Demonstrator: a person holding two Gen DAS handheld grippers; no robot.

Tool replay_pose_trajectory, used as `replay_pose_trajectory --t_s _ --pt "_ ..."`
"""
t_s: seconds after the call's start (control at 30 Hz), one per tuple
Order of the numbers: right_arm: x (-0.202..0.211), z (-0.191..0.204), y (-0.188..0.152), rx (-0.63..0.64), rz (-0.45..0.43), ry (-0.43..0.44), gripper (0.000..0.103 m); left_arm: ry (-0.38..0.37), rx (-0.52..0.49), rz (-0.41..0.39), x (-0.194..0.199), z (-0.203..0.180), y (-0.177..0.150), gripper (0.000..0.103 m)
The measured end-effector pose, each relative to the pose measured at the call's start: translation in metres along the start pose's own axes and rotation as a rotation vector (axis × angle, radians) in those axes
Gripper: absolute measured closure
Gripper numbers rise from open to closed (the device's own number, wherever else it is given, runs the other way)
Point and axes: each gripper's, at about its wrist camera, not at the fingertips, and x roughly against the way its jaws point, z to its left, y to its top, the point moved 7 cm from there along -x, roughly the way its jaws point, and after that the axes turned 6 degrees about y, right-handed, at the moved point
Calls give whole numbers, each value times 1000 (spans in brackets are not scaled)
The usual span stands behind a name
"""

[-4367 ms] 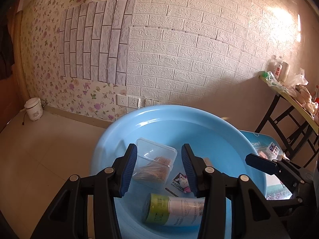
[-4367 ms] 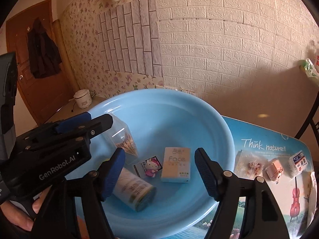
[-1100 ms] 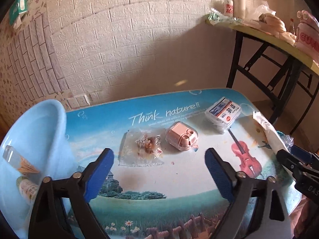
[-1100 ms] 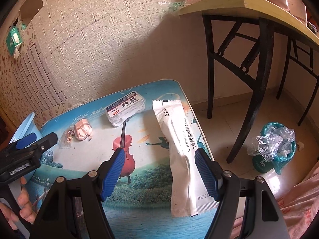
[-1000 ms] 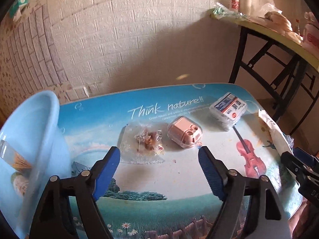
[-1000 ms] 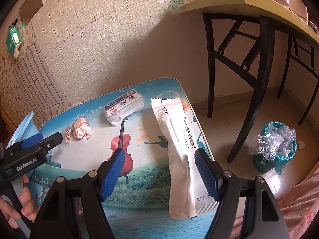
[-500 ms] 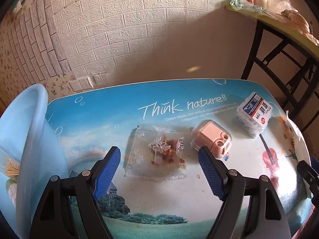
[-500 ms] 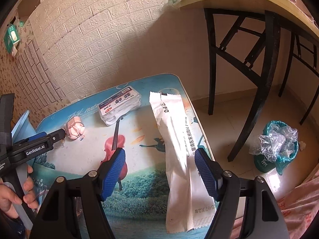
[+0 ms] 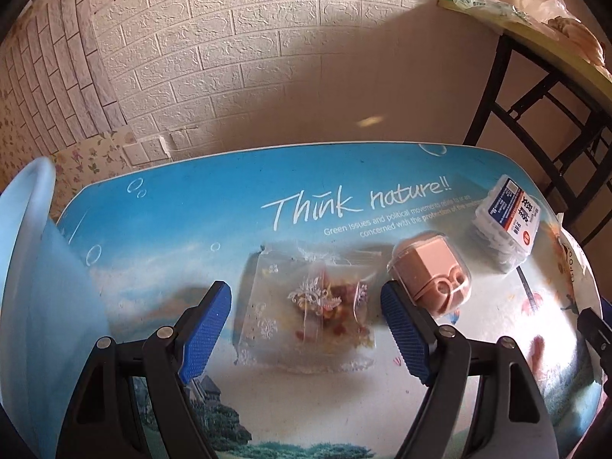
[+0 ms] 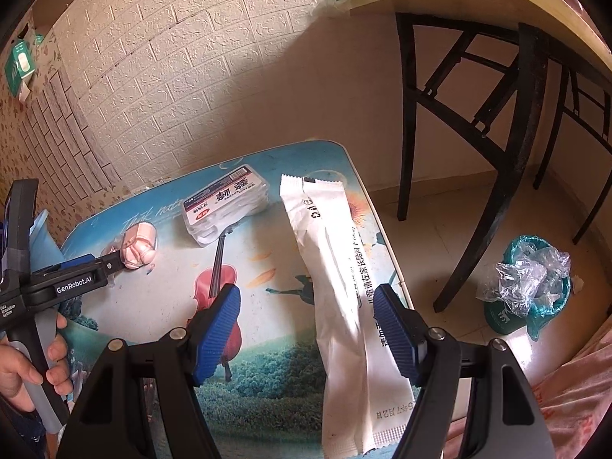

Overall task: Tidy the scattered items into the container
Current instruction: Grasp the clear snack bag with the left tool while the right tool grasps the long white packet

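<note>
Surface (image 9: 183,229) lies open toward its far edge; the pink case (image 9: 430,273) crowds the clear bag (image 9: 306,306) on its right side.

Warm daylight falls from the right, leaving a glaring, washed-out patch on the near right of the table (image 9: 535,329) and a broad soft shadow across the brick wall (image 9: 267,57). Both fisheye views bend straight lines strongly and darken to black at the corners. The clear bag (image 9: 306,310) looks hazy and slightly soft.
</note>
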Motion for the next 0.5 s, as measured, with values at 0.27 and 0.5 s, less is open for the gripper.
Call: replay_pose_trajectory --t_s 0.27,0.5 --pt "-2 1 3 16 3 -34 29 -50 -22 -7 2 -5 2 37" --pt "-4 1 0 12 21 -44 29 -64 -48 -20 7 -8 2 52"
